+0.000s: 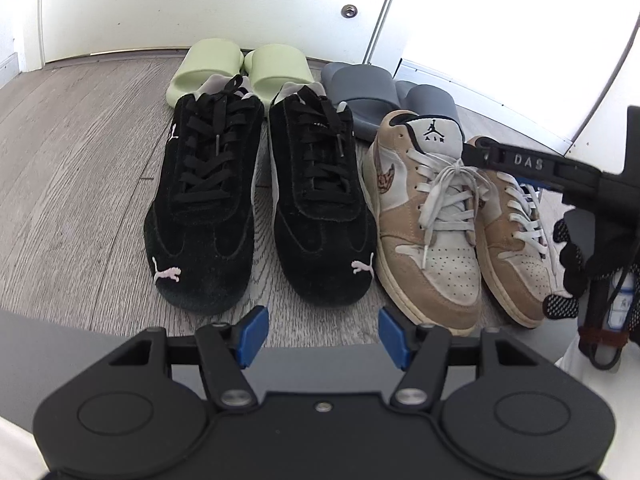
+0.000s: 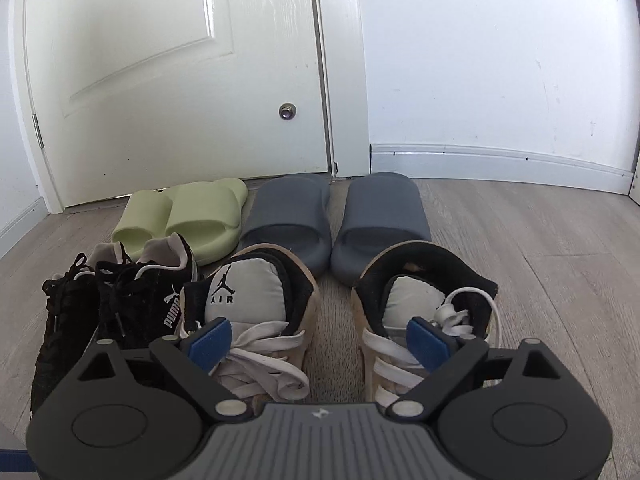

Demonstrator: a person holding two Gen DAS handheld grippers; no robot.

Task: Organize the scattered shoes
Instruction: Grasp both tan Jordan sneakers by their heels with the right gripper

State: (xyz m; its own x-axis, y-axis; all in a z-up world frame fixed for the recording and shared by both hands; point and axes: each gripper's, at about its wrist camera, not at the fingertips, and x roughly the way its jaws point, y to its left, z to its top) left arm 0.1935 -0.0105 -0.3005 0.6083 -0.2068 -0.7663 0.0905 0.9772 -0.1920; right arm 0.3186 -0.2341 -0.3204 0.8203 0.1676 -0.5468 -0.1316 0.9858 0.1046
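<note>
Fingers of the left gripper (image 1: 322,334), spread and empty, sit at lower centre before 2 black Puma sneakers (image 1: 260,208). Only this view shows the right gripper (image 1: 516,162) from outside, marked "DAS", over the tan sneakers (image 1: 452,224). In its own view, its fingers (image 2: 426,344) stand apart above those 2 "AIR" Jordan sneakers, gripping neither. Green slides (image 2: 184,216) and grey slides (image 2: 336,216) line up by the door (image 2: 180,80). Sneaker toes are hidden there.

Tool (image 2: 318,344) spread wide above two tan sneakers (image 2: 256,320); black sneakers (image 2: 120,312), green slides (image 2: 188,216) and grey slides (image 2: 340,220) line the floor (image 2: 540,260).
</note>
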